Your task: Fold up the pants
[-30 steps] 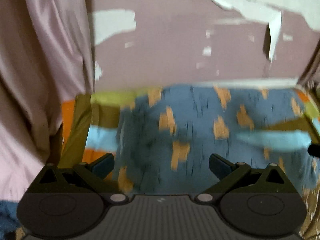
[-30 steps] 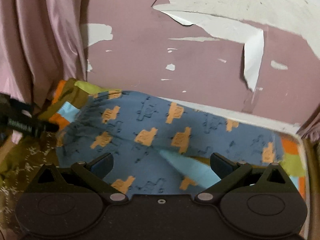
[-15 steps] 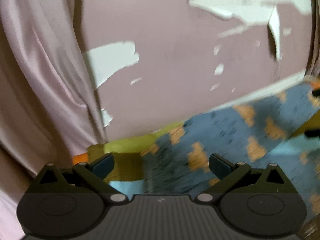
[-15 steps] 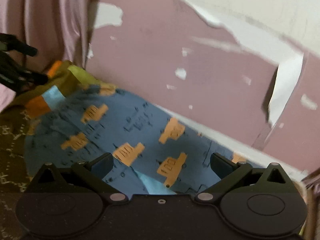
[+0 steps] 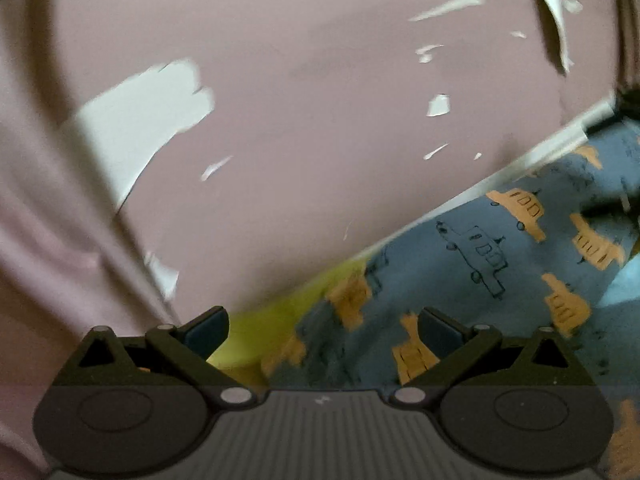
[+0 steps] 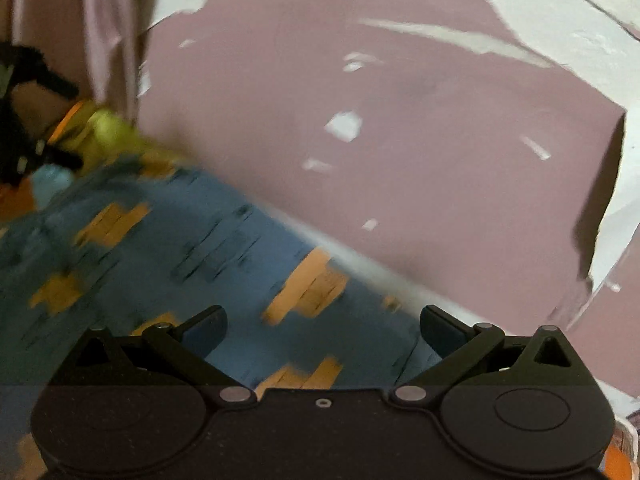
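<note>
pants (image 5: 480,264), soft and limp, lie beyond both grippers' spread, empty fingers (image 5: 208,330); best pinched along an edge.

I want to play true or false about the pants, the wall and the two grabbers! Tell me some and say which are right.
1. The pants are blue with orange cars. True.
2. The left gripper is shut on the pants. False: its jaws stand wide open, holding nothing.
3. The wall is pink with peeling paint. True.
4. The right gripper is pinching a sock. False: it is open and empty, and no sock shows.
5. A yellow-green cloth peeks out beside the pants. True.
</note>
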Available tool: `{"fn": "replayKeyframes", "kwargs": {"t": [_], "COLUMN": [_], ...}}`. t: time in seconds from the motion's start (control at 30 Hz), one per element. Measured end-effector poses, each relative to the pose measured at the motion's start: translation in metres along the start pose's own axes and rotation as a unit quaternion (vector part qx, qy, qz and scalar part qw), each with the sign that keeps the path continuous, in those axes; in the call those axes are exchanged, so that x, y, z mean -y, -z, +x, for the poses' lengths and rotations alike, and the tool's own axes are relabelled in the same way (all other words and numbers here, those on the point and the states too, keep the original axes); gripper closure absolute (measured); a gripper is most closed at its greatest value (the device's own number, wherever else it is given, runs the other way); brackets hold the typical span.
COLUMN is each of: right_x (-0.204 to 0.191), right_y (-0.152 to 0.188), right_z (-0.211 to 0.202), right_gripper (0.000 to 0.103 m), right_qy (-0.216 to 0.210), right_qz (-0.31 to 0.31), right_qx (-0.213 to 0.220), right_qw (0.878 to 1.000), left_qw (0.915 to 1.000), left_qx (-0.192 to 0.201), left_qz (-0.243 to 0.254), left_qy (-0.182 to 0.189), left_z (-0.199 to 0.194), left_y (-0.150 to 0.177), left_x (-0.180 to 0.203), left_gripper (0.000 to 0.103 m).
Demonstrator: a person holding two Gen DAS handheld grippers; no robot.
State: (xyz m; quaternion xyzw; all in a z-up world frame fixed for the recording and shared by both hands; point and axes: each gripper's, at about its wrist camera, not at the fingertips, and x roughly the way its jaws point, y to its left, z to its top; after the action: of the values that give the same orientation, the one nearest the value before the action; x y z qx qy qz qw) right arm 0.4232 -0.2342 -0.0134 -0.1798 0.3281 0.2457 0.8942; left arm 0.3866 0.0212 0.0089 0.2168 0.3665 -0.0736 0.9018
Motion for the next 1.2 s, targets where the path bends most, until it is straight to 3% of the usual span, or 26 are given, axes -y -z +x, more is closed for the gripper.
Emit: {"fn": "replayKeyframes", "kwargs": {"t": [0.07, 0.2, 0.3, 0.43, 0.53, 0.6, 0.73, 0.8, 0.87, 0.93, 1.0, 1.07, 1.1, 1.17, 1.2], "right_x": [0.016, 0.045, 0.061, 0.068, 0.064, 0.062, 0.056, 0.054, 0.054, 0.053, 0.050, 0.049, 0.048, 0.050, 0.049], "right_y": [-0.003, -0.004, -0.001, 0.002, 0.003, 0.002, 0.004, 0.005, 0.008, 0.012, 0.013, 0.014, 0.013, 0.014, 0.013], "right_z": [0.011, 0.036, 0.051, 0.067, 0.077, 0.080, 0.090, 0.092, 0.096, 0.093, 0.089, 0.082, 0.080, 0.077, 0.074], "right_gripper": [0.001, 0.006, 0.009, 0.016, 0.017, 0.017, 0.017, 0.019, 0.023, 0.024, 0.035, 0.071, 0.078, 0.103, 0.103], "right_qy": [-0.005, -0.012, -0.033, -0.053, -0.066, -0.070, -0.063, -0.061, -0.059, -0.052, -0.047, -0.040, -0.033, -0.018, -0.012], "right_qz": [0.029, 0.095, 0.129, 0.118, 0.107, 0.106, 0.113, 0.108, 0.119, 0.143, 0.140, 0.130, 0.128, 0.124, 0.122], "right_qx": [0.011, 0.006, 0.005, -0.013, -0.024, -0.030, -0.047, -0.054, -0.068, -0.054, -0.046, -0.040, -0.038, -0.026, -0.019], "right_qw": [1.000, 0.995, 0.991, 0.991, 0.992, 0.991, 0.991, 0.991, 0.989, 0.987, 0.988, 0.990, 0.990, 0.992, 0.992], "left_qw": [0.9997, 0.9999, 0.9992, 0.9994, 0.9997, 0.9995, 0.9972, 0.9972, 0.9978, 0.9979, 0.9966, 0.9969, 0.9971, 0.9968, 0.9961], "left_qx": [0.010, 0.000, -0.009, -0.010, -0.011, -0.024, -0.048, -0.051, -0.050, -0.042, -0.039, -0.035, -0.032, -0.022, -0.015], "left_qz": [0.022, -0.017, -0.039, -0.021, 0.003, -0.012, -0.057, -0.053, -0.038, -0.049, -0.072, -0.067, -0.062, -0.064, -0.073], "left_qy": [-0.010, -0.004, 0.007, 0.028, 0.019, 0.014, 0.013, 0.017, 0.018, 0.005, -0.004, -0.022, -0.031, -0.043, -0.048], "left_z": [0.011, 0.039, 0.056, 0.068, 0.076, 0.085, 0.100, 0.103, 0.103, 0.100, 0.098, 0.095, 0.093, 0.087, 0.083], "left_y": [-0.002, -0.004, 0.000, 0.007, 0.008, 0.007, 0.002, 0.000, 0.000, 0.002, 0.005, 0.006, 0.006, 0.004, 0.002], "left_x": [0.001, -0.013, -0.023, -0.020, -0.015, -0.016, -0.020, -0.017, -0.011, -0.006, 0.000, 0.007, 0.010, 0.009, 0.007], "left_gripper": [0.000, 0.001, 0.012, 0.021, 0.022, 0.028, 0.045, 0.058, 0.086, 0.093, 0.102, 0.103, 0.103, 0.103, 0.103]}}
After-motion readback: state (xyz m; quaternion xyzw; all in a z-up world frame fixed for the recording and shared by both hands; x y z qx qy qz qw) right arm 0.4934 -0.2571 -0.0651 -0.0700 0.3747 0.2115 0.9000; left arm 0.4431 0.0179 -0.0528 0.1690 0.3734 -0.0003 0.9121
